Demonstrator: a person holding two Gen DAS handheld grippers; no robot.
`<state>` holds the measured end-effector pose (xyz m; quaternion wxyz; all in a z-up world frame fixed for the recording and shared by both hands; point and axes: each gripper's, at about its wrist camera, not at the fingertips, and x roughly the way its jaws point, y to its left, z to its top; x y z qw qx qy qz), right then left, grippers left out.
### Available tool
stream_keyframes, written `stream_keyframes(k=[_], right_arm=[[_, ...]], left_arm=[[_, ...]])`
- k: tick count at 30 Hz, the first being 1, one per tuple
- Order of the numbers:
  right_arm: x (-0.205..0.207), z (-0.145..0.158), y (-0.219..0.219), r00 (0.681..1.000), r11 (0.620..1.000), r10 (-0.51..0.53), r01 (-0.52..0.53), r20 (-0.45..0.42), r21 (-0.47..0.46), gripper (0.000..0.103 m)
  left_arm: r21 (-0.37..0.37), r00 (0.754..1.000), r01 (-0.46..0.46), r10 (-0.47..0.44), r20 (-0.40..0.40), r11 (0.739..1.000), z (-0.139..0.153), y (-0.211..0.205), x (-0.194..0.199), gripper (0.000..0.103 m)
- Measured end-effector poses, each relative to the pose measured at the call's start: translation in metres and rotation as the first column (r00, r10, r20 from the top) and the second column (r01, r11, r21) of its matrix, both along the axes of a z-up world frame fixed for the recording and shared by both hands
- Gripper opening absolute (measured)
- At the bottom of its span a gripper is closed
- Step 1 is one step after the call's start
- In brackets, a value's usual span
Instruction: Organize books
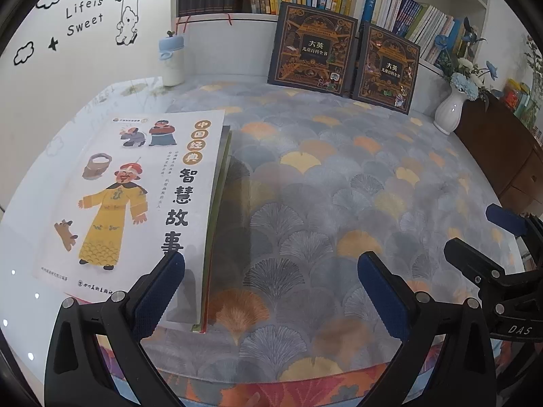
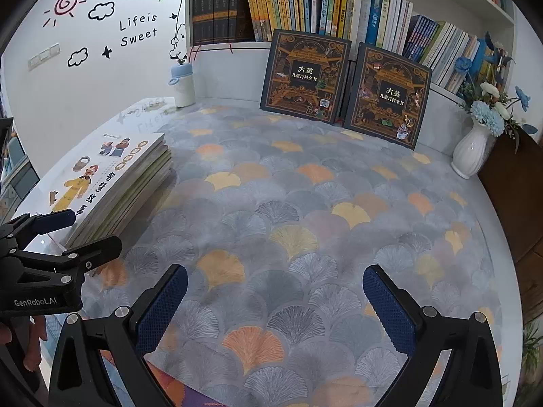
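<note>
1. a stack of thin picture books (image 2: 115,186) is seen lying flat at the left edge of the table, partly on the bare glossy top and beside the ginkgo-patterned tablecloth (image 2: 305,224); the top cover shows a cartoon figure in a yellow robe.
2. the left gripper (image 1: 271,291) is held wide apart with nothing between its blue pads; its left finger (image 1: 159,291) is seen over the near right corner of the stack, though contact cannot be told.
3. the right gripper (image 2: 275,302) is likewise spread wide and holds nothing, above the cloth and apart from the stack.
4. two dark encyclopedia volumes (image 2: 305,74) with ornate gold covers are propped upright side by side against the base of the bookshelf (image 2: 356,10).
5. the shelf compartments are filled: black boxed volumes on the left, yellow and mixed-colour spines beside them, and blue and white books leaning in the right compartment.
6. a white vase (image 2: 471,152) at the right end of the table holds blue and white flowers.
7. a white bottle with a blue lid (image 2: 182,84) is stood near the back left corner; its contents cannot be seen.
</note>
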<state>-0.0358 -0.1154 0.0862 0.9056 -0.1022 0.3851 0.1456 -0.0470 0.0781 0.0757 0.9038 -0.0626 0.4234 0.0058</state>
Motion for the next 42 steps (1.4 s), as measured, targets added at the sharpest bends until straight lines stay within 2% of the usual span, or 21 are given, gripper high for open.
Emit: stream_keyframes(k=[11, 24, 31, 37, 42], right_arm=[[-0.002, 0.001, 0.0, 1.0, 1.0, -0.005, 0.005, 0.012, 0.005, 0.103], [-0.004, 0.011, -0.01, 0.998, 0.999, -0.047, 0.047, 0.033, 0.014, 0.103], [-0.01, 0.019, -0.004, 0.997, 1.0, -0.024, 0.023, 0.07, 0.021, 0.103], [-0.023, 0.032, 0.004, 0.988, 0.997, 0.034, -0.045, 0.148, 0.07, 0.103], [-0.021, 0.031, 0.005, 0.989, 0.997, 0.026, -0.037, 0.143, 0.068, 0.103]], left_arm=[[-0.002, 1.0, 0.0, 0.0, 0.01, 1.0, 0.002, 0.001, 0.001, 0.102], [0.013, 0.998, 0.046, -0.047, 0.038, 0.999, 0.012, -0.002, 0.01, 0.102], [0.001, 0.996, 0.052, -0.052, 0.067, 0.999, 0.015, -0.001, 0.008, 0.102], [-0.008, 0.996, 0.035, -0.035, 0.079, 0.999, 0.017, 0.006, 0.008, 0.102], [-0.019, 0.997, 0.021, -0.019, 0.079, 1.0, 0.015, 0.009, 0.007, 0.102]])
